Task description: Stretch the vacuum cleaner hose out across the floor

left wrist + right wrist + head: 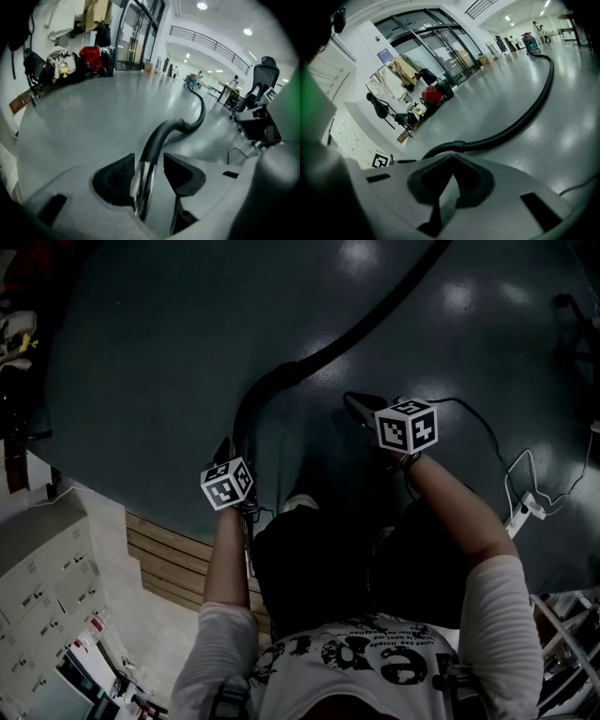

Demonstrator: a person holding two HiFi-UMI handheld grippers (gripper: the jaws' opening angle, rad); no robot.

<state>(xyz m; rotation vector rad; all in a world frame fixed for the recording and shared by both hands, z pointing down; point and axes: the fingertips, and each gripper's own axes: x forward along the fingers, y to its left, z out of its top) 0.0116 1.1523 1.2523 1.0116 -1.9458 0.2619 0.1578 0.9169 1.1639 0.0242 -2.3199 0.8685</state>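
Our left gripper [149, 157] has its jaws parted, and the shiny metal tube [143, 183] of the vacuum wand stands between them. The tube lies close against the left pad, but a clear gap separates it from the right one, so nothing is clamped. Our right gripper [452, 157] is clenched, its tips meeting with nothing between them. In the head view the left gripper [225, 451] points toward twelve o'clock under its marker cube [227, 484]. The right gripper [361, 407] sits at about two o'clock from it, near but apart, and carries its own cube [406, 426]. From the tube a black curved handle section [157, 138] rises and bends over into the ribbed vacuum hose [199, 115]. The hose [375, 320] lies on the glossy grey-green floor [141, 352], arcs past the left gripper and runs off in a long line toward one o'clock. Seen from the right gripper, the hose [525, 122] crosses just beyond the closed tips and sweeps away toward a small blue-green unit [530, 43] at one o'clock, far across the hall. Near our right arm a white cable [520, 470] loops over the floor at three o'clock. At eight o'clock white drawer cabinets [37, 587] stand beside a slatted wooden panel [159, 559]. Further out we see a red bag [431, 95] below a rack of clothes [405, 70], with glass doors [436, 42] behind. A black office chair [265, 77] stands at two o'clock in the left gripper view.
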